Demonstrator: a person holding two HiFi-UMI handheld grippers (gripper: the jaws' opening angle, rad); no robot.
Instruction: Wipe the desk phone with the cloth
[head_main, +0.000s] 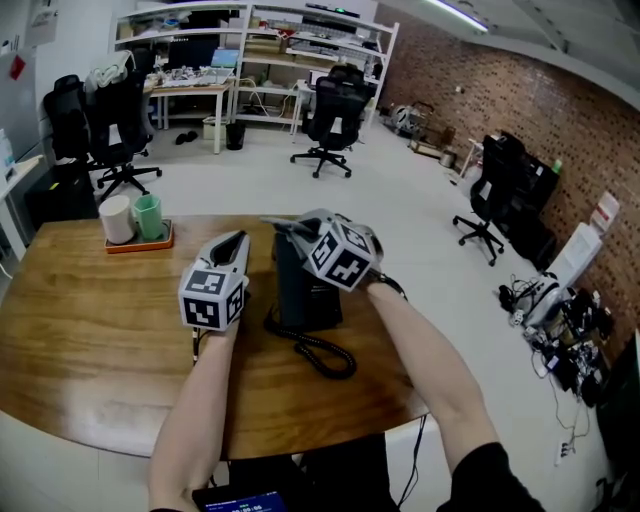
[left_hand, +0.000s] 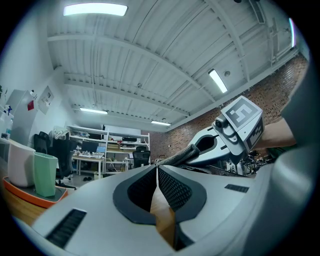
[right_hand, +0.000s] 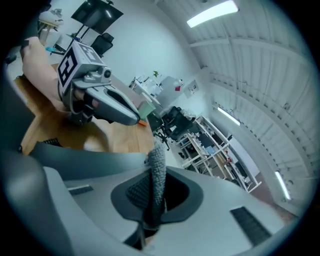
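Showing a wooden table (head_main: 90, 330) from above, with a dark desk phone (head_main: 305, 295) near its middle, between the two grippers, its coiled cord (head_main: 325, 355) looping toward the near edge. The right gripper (head_main: 285, 228) is clenched on a grey knitted cloth (right_hand: 158, 162) that stands up between its jaws, and it hangs over the phone's far end. The left gripper (head_main: 240, 240) sits just left of the phone, jaws pressed together on nothing. The wiping seems barely begun: the cloth is in hand at the phone, but no cleaned patch can be made out. The phone looks matt black, partly hidden behind the right gripper
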